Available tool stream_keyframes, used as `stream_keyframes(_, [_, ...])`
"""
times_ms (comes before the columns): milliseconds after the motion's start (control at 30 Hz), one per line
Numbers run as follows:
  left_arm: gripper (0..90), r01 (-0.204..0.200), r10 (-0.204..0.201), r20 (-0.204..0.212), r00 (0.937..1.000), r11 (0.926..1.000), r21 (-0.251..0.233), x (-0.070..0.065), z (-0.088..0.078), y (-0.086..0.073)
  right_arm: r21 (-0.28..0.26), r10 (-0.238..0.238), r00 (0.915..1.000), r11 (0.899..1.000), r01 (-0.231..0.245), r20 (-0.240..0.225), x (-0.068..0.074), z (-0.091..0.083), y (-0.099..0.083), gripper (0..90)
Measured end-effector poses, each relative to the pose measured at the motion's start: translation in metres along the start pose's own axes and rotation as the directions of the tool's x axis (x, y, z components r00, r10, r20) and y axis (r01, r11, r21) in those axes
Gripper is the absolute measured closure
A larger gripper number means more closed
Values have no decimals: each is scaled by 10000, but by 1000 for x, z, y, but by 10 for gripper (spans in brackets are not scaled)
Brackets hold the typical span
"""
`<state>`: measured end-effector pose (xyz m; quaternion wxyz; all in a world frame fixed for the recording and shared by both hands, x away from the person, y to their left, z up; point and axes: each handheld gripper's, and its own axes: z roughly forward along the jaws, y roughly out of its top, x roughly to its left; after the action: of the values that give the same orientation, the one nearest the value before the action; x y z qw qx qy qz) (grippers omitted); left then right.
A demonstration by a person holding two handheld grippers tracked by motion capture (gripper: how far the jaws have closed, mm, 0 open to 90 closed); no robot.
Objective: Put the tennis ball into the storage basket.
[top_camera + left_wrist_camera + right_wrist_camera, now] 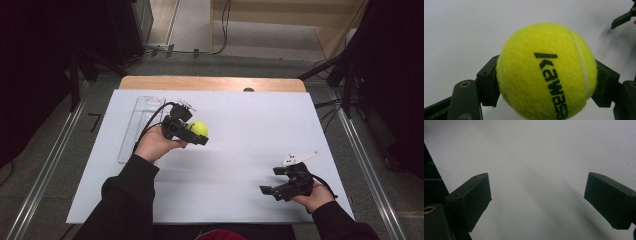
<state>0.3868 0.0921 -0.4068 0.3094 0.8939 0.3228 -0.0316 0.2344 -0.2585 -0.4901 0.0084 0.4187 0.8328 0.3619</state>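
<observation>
The left gripper [200, 134] clamps a yellow tennis ball [546, 72] between its two black pads — the ball sits over the white table sheet [240, 200], near a clear plastic tray [136, 125]. The right gripper [272, 191] hangs well apart at the near right edge, jaws spread wide with nothing between them.

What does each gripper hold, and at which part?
The left gripper clamps the tennis ball across its two sides. The right gripper is open and holds nothing.
</observation>
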Motion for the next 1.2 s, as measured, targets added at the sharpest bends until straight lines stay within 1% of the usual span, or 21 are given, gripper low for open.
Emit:
stream_keyframes(33, [264,-52,52,-82,10000,10000,18,1,-2,0,2,-2,10000,10000,2,-1,0,0,0,53])
stream_keyframes(100, [264,-28,28,-124,9999,10000,-2,2,-3,0,7,-15,10000,10000,15,-6,0,0,0,54])
stream_keyframes(133, [264,59,-60,-183,9998,10000,-54,3,-4,-1,8,-26,10000,10000,26,-7,0,0,0,54])
stream_keyframes(300, [264,66,-68,-220,9997,9999,-91,5,-8,-1,9,-22,10000,10000,22,-7,0,0,0,54])
stream_keyframes(367, [264,144,-149,-284,9995,9997,-177,7,-10,-2,14,-25,10000,10000,25,-8,0,0,0,53])
stream_keyframes(600, [264,213,-220,-291,9993,9995,-247,11,-15,-3,0,-25,10000,10000,25,-7,0,0,0,54])
stream_keyframes(800, [265,409,-422,-346,9985,9984,-383,14,-18,-5,9,-32,10000,10000,32,-17,0,0,0,53])
stream_keyframes(867, [264,372,-384,-336,9987,9986,-372,16,-19,-5,13,-12,10000,10000,12,-14,0,0,0,54])
stream_keyframes(900, [265,432,-447,-342,9984,9982,-421,16,-21,-5,18,-11,10000,10000,11,-14,0,0,0,54])
stream_keyframes(1033, [264,468,-485,-366,9982,9979,-447,18,-23,-6,13,-16,10000,10000,16,-14,0,0,0,54])
stream_keyframes(1067, [264,535,-555,-381,9977,9973,-512,18,-24,-6,15,-19,10000,10000,19,-17,0,0,0,53])
stream_keyframes(1200, [264,558,-581,-423,9974,9970,-533,20,-27,-7,6,-27,10000,10000,27,-9,0,0,0,53])
